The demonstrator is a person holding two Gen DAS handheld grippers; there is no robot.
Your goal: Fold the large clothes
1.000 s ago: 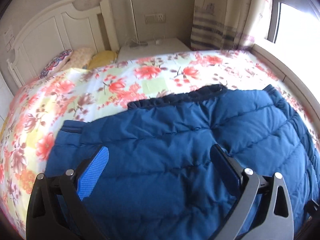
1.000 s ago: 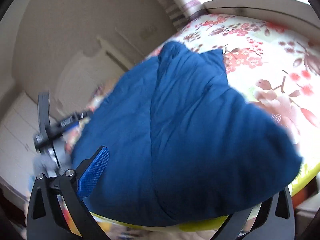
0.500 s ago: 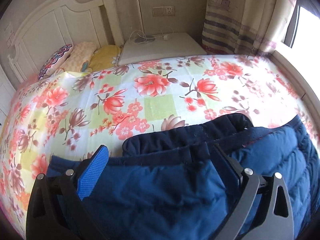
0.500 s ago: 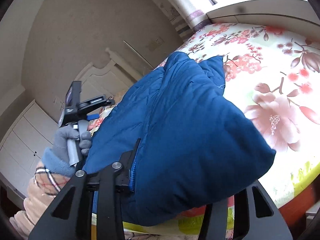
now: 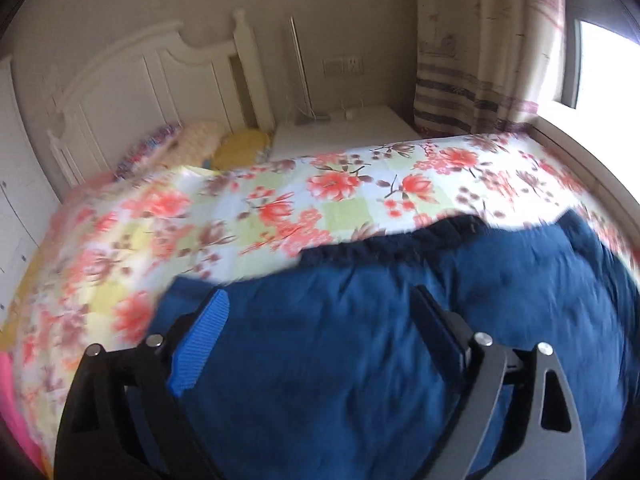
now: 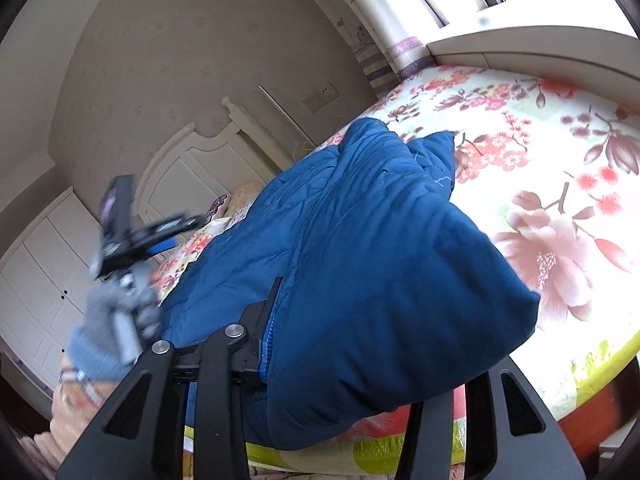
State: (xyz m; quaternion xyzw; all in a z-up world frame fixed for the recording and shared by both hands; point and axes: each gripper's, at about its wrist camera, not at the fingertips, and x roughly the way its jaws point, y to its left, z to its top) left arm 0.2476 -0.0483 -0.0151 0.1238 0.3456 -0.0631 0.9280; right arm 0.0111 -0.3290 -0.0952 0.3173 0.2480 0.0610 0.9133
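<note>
A blue padded jacket (image 5: 360,352) lies on the floral bedspread (image 5: 280,208), its dark collar edge towards the headboard. My left gripper (image 5: 320,320) is open above the jacket and holds nothing. In the right wrist view the jacket (image 6: 380,248) lies near the bed's foot corner. My right gripper (image 6: 340,320) is shut on a thick fold of the jacket; its right finger is hidden under the cloth. The left gripper (image 6: 140,236) and gloved hand show at the left of that view, blurred.
A white headboard (image 5: 140,92) and pillows (image 5: 208,144) stand at the far end. A white nightstand (image 5: 344,132) sits beside the bed, with a curtain (image 5: 460,60) and window to the right. White cupboards (image 6: 44,280) line the left wall.
My right gripper closed on the jacket's fold and stays shut. My left gripper stayed open and swung over the jacket, first forward towards the collar, then back; its view is blurred by motion.
</note>
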